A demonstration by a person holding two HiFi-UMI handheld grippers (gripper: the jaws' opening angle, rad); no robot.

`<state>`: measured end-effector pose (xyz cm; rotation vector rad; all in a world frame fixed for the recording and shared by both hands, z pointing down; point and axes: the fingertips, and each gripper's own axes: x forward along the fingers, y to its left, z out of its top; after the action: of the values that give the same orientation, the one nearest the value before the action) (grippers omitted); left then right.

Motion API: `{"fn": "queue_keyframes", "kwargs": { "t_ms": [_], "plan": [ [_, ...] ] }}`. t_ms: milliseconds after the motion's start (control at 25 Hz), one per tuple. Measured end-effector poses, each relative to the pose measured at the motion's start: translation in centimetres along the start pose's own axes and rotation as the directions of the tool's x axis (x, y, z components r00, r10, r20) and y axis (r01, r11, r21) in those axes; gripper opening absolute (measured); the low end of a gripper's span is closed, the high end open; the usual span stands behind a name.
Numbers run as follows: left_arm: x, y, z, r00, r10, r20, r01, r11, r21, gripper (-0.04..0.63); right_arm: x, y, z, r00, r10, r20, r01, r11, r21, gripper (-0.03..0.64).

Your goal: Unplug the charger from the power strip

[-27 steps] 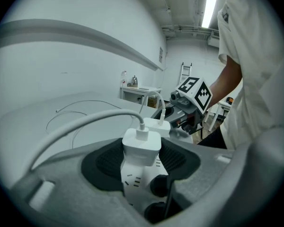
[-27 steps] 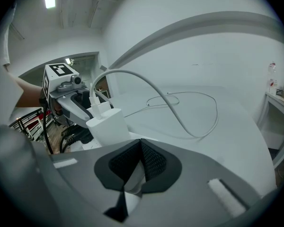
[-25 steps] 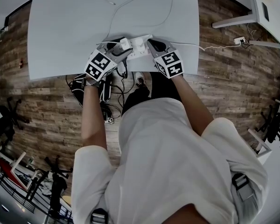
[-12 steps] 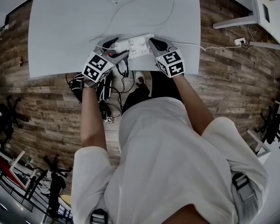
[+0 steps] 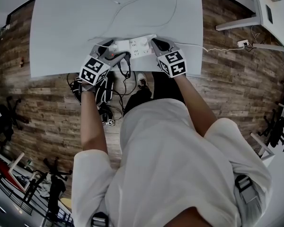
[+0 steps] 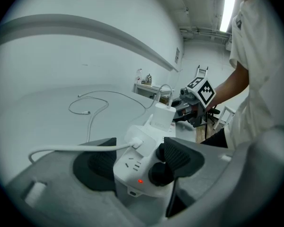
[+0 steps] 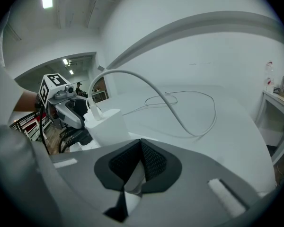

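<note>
Head view: the power strip (image 5: 135, 45) lies at the table's (image 5: 61, 32) near edge.

Left gripper view: the left hand-held gripper (image 6: 139, 162), jaws just opened, straddles the strip's end without gripping. We close on the plugged-in charger (image 6: 143, 137) and pull straight.

Right gripper view: the right hand-held gripper (image 7: 141, 162) clamps the strip; we hold firm.

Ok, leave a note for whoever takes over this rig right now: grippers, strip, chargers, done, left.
Left gripper: open, jaws just been opening, astride the power strip's switch end, not gripping.
Right gripper: shut on the strip's other end at the table's near edge.
A white charger and a second charger stand on the strip; both look plugged in.
Done: nothing visibly unplugged. Left: grip a charger, pull it free.
</note>
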<state>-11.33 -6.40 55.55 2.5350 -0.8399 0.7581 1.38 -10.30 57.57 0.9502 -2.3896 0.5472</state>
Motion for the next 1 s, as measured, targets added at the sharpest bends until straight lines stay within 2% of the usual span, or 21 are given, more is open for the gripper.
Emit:
{"fn": "queue_keyframes", "kwargs": {
  "t_ms": [120,280,360,560,1000],
  "plan": [
    [-0.6,-0.1,-0.6,1.000,0.010,-0.020,-0.010,1.000,0.005,0.314,0.0,0.0,0.0,1.000,-0.003,0.000,0.003,1.000,0.004,0.003],
    [-0.9,-0.3,-1.0,1.000,0.020,-0.014,-0.020,1.000,-0.005,0.313,-0.1,-0.4,0.0,1.000,0.001,-0.003,-0.001,0.989,0.150,0.003],
    [-1.1,-0.4,-1.1,1.000,0.025,-0.011,-0.025,1.000,-0.016,0.313,-0.1,-0.3,0.0,1.000,-0.001,-0.020,0.005,0.985,0.172,0.003],
    [-1.7,-0.4,-1.4,0.999,0.052,-0.005,-0.052,0.998,-0.024,0.313,-1.2,0.1,1.2,1.000,-0.011,0.025,0.006,0.984,0.176,0.003],
    [-3.8,-2.1,-2.3,0.993,0.114,-0.010,-0.115,0.992,-0.059,0.310,-4.2,1.6,4.6,0.993,-0.013,0.118,0.004,0.997,0.080,0.003]
  ]
}}
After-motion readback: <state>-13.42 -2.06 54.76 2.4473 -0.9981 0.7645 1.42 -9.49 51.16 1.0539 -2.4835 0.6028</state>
